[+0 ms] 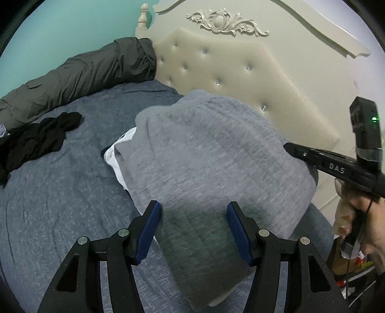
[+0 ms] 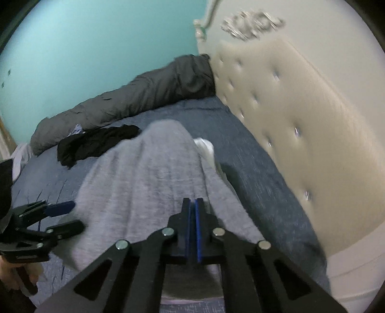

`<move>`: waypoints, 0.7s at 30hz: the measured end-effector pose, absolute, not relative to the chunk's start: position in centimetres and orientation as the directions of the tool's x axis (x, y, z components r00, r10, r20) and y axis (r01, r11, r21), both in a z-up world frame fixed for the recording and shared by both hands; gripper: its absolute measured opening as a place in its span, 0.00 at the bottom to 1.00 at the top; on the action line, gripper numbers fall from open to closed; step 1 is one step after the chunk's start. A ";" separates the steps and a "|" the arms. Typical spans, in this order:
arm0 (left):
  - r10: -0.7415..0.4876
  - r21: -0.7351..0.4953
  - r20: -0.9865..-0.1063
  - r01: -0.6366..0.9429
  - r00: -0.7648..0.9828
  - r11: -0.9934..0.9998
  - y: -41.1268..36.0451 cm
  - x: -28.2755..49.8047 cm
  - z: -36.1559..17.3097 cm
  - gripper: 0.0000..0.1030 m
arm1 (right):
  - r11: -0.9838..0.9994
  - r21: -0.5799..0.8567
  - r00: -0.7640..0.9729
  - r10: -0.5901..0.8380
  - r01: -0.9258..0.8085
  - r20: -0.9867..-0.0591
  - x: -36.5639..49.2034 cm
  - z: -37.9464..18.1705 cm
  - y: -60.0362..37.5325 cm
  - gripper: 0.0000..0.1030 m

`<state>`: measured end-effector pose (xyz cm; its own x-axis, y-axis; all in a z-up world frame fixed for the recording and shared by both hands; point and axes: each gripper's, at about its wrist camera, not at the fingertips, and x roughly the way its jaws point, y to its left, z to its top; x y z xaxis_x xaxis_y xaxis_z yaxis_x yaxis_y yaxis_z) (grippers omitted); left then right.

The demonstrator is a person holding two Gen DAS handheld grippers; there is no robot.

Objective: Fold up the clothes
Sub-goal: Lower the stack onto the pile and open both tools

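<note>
Your left gripper [image 1: 193,216] sits closest to the lens, its blue-padded fingers [image 1: 150,228] spread apart on either side of the near edge of the grey garment [image 1: 204,156], with the fabric lying between the pads but not pinched by them. Your right gripper [image 2: 192,209] has its fingers [image 2: 198,226] pressed together; the left wrist view shows its tip at the far right corner of the grey garment, but neither view makes clear whether cloth is caught between the pads. Note the garment itself: a heathered light-grey knit, draped in a loose mound with soft folds, darker in the shaded band nearest you. A white piece of clothing [image 1: 120,154] shows from beneath its left edge. The grey garment rests on the bed [image 1: 60,192], near the headboard side, on a blue textured cover. A crumpled black garment [image 1: 36,142] lies apart to the left on the same cover. A long dark-grey rolled duvet [image 1: 84,72] runs along the far edge against the turquoise wall [image 1: 60,24]. The cream tufted headboard [image 1: 228,72], studded with small crystal buttons and topped by a carved ornament [image 1: 223,21], stands behind the work area. Expect motion blur in the right wrist view.
</note>
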<state>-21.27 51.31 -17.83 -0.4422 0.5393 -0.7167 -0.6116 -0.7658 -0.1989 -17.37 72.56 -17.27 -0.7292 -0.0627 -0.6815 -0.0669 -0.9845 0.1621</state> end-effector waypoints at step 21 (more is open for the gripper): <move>0.508 -0.148 -0.716 -0.607 -0.479 -0.781 52.7 -20.1 -18.4 0.57 | -0.950 0.292 -0.760 -0.111 -0.107 -0.640 -17.0 -17.5 74.3 0.00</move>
